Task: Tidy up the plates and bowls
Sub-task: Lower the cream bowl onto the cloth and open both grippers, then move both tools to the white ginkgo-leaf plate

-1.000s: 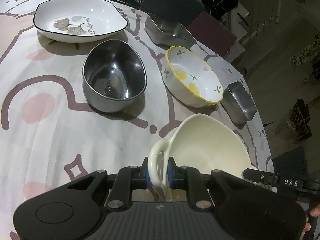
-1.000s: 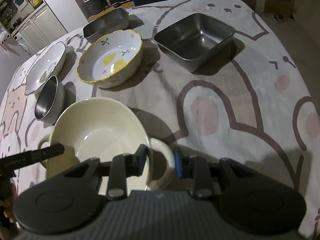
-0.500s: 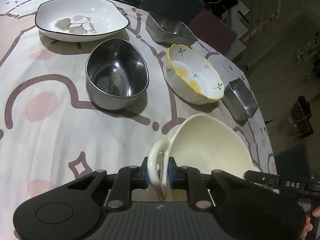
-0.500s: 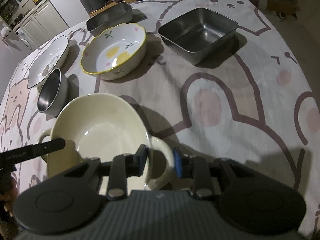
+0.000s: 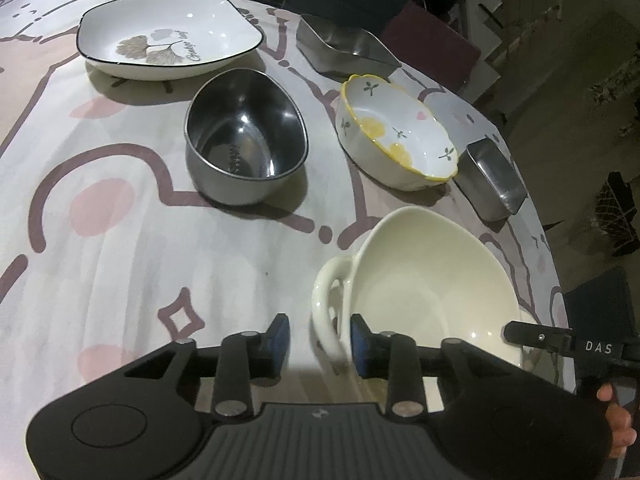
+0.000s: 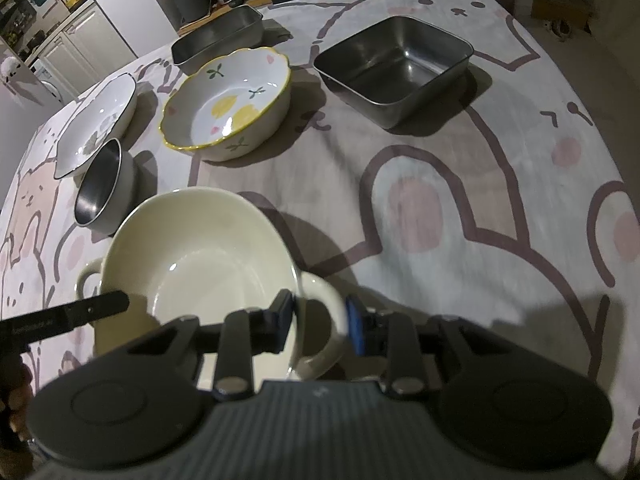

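Observation:
A cream two-handled bowl (image 5: 432,280) rests on the patterned tablecloth close in front of both grippers. My left gripper (image 5: 318,340) is at its near handle (image 5: 326,312); the jaws are opening, and the blue pads (image 5: 280,334) stand clear of the handle between them. In the right wrist view the same bowl (image 6: 200,256) sits low and left of centre. My right gripper (image 6: 320,316) is shut on the opposite handle (image 6: 326,300), one pad against the bowl's wall and one on the loop's outer side.
Beyond the cream bowl stand a round steel bowl (image 5: 244,140), a yellow-rimmed flowered bowl (image 5: 396,132), a black-rimmed white plate (image 5: 168,32), a steel tray (image 5: 344,46) and a square steel container (image 6: 396,68). The table edge (image 5: 548,248) runs close on the right.
The left jaws, clamped on the cream bowl's handle before, have spread apart and let go of it. The right gripper keeps its grip and the bowl has stayed put.

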Motion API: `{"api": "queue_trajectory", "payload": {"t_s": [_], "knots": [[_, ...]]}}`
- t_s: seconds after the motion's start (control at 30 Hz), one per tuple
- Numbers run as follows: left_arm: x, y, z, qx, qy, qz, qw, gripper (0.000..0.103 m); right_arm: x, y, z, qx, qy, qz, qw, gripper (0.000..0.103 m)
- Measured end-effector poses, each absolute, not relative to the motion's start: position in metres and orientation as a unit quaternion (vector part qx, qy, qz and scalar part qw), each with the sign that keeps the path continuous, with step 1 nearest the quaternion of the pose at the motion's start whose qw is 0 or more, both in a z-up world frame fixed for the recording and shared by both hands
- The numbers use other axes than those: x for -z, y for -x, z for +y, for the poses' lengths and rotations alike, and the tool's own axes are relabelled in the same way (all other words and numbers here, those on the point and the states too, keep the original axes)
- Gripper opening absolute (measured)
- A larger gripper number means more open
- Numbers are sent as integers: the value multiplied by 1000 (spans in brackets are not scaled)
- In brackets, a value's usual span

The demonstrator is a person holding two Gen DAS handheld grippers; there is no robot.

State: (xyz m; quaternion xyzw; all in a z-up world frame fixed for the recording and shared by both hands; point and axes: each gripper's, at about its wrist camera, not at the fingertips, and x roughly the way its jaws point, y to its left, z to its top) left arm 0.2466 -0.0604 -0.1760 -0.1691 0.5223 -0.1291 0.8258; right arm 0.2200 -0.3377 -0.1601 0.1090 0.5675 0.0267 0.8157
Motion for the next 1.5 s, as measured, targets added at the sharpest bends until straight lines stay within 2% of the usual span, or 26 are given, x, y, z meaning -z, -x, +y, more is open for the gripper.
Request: {"api": "queue_trajectory", "payload": {"t_s": [0.1,0.2,0.3,0.37,0.57,0.73,0.8,0.93,1.2,1.5], "knots": [[175,-245,-61,129,162,524,826,40,160,-218,-338,-25,-107,569,815,38],[174,-244,-60,130,160,525,826,49,160,-216,-339,-23,-105,572,813,45],[172,-243,-61,129,156,523,828,62,159,-213,-341,-20,-108,571,813,50],[170,-242,-62,127,153,520,831,76,157,-212,-343,-18,-110,569,815,54],[162,-237,-67,123,141,513,838,92,149,-205,-343,-18,-113,557,823,64],[158,-233,-70,122,124,510,843,99,144,-197,-345,-18,-113,550,827,76],[156,-231,-70,123,122,509,843,100,142,-194,-346,-21,-115,546,829,89],[151,-226,-72,124,108,502,849,103,137,-186,-344,-27,-108,536,837,103],[129,-209,-70,134,94,485,859,103,118,-169,-336,-31,-89,503,859,103],[75,-201,-45,118,85,422,895,103,78,-164,-312,-63,-78,435,895,103]]}}
